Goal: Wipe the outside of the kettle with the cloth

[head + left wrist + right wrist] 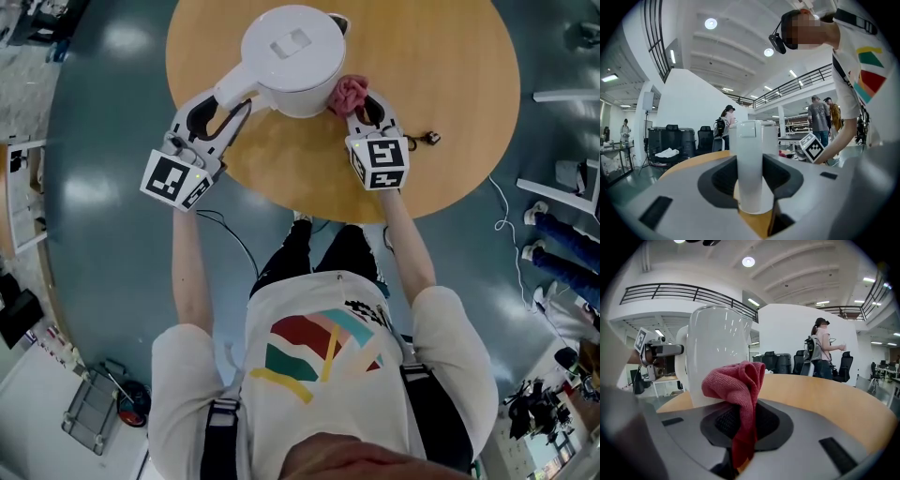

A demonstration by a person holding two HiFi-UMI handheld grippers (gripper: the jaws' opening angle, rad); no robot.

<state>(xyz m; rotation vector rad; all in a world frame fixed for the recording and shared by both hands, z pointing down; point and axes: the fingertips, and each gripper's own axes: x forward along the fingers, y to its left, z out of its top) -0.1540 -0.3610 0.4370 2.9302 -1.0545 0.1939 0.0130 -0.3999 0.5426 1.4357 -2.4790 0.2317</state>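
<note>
Kettle [292, 56] stands upright on the round wooden table [450, 112], well in from the near edge and a little left of the middle. Its lid is closed and its handle [236, 92] points toward the near-left edge. My left gripper [223, 114] has its jaws clamped on this handle. In the left gripper view the white handle [750, 164] stands between the two pads and fills the gap, so I judge that this gripper steadies the kettle. My right gripper [361, 108] pinches the pink-red cloth [347, 92]. In the right gripper view the cloth [738, 380] comes out of the closed jaws as a bunched fold, and its front part lies against the lower wall of the kettle [717, 343], on the side that faces the right edge of the table. From this I judge that both preparations are done: the kettle is secured, the cloth is picked up and it is brought into contact with the outside. The wiping itself seems to be at an early or middle point. I see no mark on the white wall that tells me which parts are already wiped. What is left, as I estimate, is to pass the cloth around the wall, over the far side and the part near the handle, and perhaps over the lid.
</note>
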